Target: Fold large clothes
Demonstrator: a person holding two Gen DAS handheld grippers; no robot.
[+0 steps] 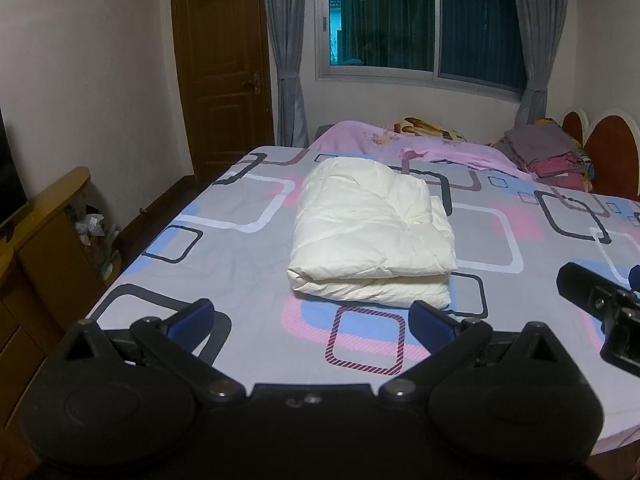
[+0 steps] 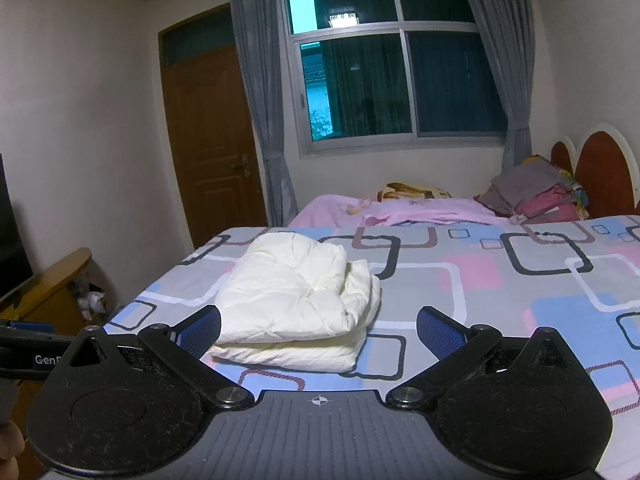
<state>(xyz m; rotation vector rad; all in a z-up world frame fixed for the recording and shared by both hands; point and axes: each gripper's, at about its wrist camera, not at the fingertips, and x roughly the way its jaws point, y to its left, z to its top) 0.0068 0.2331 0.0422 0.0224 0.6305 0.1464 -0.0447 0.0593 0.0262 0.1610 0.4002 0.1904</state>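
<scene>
A cream padded garment (image 1: 370, 236) lies folded in a thick rectangular bundle on the patterned bed sheet (image 1: 240, 264); it also shows in the right wrist view (image 2: 298, 300). My left gripper (image 1: 312, 316) is open and empty, just short of the bundle's near edge. My right gripper (image 2: 319, 330) is open and empty, also in front of the bundle, with its left finger (image 2: 200, 330) close to the bundle's near left corner. The right gripper's body shows at the right edge of the left wrist view (image 1: 604, 304).
A pink blanket (image 1: 404, 142) and a stack of folded clothes (image 1: 548, 152) lie at the far end by the headboard (image 1: 612, 148). A wooden cabinet (image 1: 44, 240) stands left of the bed. A door (image 1: 224, 72) and a curtained window (image 1: 416, 20) are behind.
</scene>
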